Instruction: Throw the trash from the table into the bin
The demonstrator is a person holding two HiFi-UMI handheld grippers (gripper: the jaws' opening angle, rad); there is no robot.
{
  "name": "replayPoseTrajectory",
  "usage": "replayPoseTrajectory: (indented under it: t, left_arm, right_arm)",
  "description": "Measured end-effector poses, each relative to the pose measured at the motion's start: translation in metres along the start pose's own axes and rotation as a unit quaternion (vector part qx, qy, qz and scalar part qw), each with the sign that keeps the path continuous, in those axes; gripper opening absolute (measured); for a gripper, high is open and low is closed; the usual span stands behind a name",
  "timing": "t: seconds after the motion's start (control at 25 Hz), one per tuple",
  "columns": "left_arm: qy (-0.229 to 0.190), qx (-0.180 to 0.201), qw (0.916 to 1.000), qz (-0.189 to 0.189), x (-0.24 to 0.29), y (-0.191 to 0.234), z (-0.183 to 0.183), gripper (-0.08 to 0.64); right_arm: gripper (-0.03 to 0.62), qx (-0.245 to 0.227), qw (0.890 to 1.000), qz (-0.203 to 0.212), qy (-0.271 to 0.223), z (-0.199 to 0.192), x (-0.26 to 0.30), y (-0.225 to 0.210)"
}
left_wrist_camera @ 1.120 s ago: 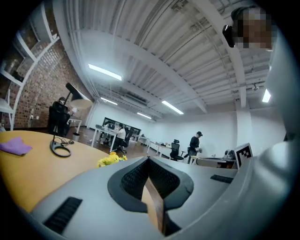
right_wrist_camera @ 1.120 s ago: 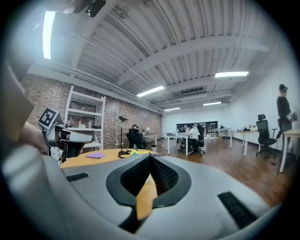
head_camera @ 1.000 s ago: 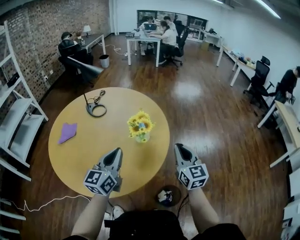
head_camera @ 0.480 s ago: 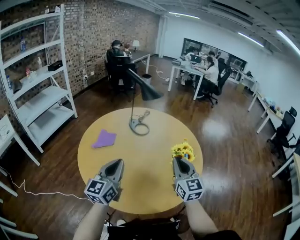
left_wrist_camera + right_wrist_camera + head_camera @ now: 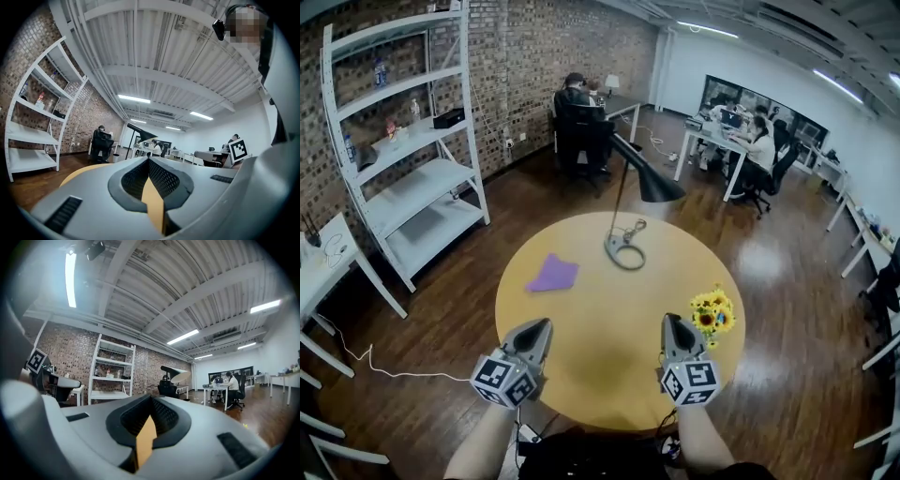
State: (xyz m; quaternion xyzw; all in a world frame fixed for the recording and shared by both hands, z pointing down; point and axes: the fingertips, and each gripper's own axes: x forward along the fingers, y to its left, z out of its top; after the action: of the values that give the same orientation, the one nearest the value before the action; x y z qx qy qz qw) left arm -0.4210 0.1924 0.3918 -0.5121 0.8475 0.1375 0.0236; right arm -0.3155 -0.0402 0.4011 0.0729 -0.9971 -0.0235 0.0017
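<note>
A crumpled purple scrap (image 5: 553, 274) lies on the left half of the round yellow table (image 5: 600, 375). My left gripper (image 5: 541, 324) hovers over the table's near left edge, shut and empty, a short way this side of the scrap. Over the near right edge my right gripper (image 5: 672, 322) is also shut with nothing in it. In the left gripper view the jaws (image 5: 149, 160) meet at the tip and point level across the room; the right gripper view shows its jaws (image 5: 150, 397) the same way. No bin shows clearly in any view.
A black desk lamp (image 5: 626, 251) with its cable stands at the table's far side. A small vase of yellow flowers (image 5: 711, 314) sits just right of my right gripper. A white shelf unit (image 5: 417, 178) and a white side table (image 5: 328, 258) stand at left; people sit at desks behind.
The head view has swung left, bringing the shelf unit into sight. The table, scrap and lamp have drifted right in frame, and the flowers now sit right of my right gripper. Both grippers stay shut.
</note>
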Motion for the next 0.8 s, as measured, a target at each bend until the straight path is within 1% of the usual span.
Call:
replayPoseTrajectory:
  t: [0.2, 0.36, 0.52, 0.64, 0.8]
  left_arm:
    - [-0.002, -0.004, 0.9999, 0.010, 0.003, 0.010, -0.007, 0.000]
    - [-0.010, -0.015, 0.9997, 0.016, 0.013, -0.001, -0.009, 0.000]
    - [-0.007, -0.021, 0.9993, 0.029, 0.016, -0.007, -0.019, 0.000]
    - [-0.002, -0.023, 0.9988, 0.044, 0.012, -0.004, -0.026, 0.000]
    - [-0.006, -0.026, 0.9982, 0.054, 0.006, 0.001, -0.028, 0.000]
  right_arm:
    - [0.000, 0.016, 1.000, 0.009, 0.005, -0.002, 0.001, -0.010]
    - [0.000, 0.023, 1.000, 0.015, 0.000, 0.005, 0.000, -0.027]
    - [0.000, 0.029, 0.999, 0.023, 0.005, 0.001, 0.003, -0.039]
    - [0.000, 0.030, 0.999, 0.033, 0.011, -0.005, 0.009, -0.037]
    - [0.000, 0.031, 0.998, 0.044, 0.018, -0.011, 0.016, -0.032]
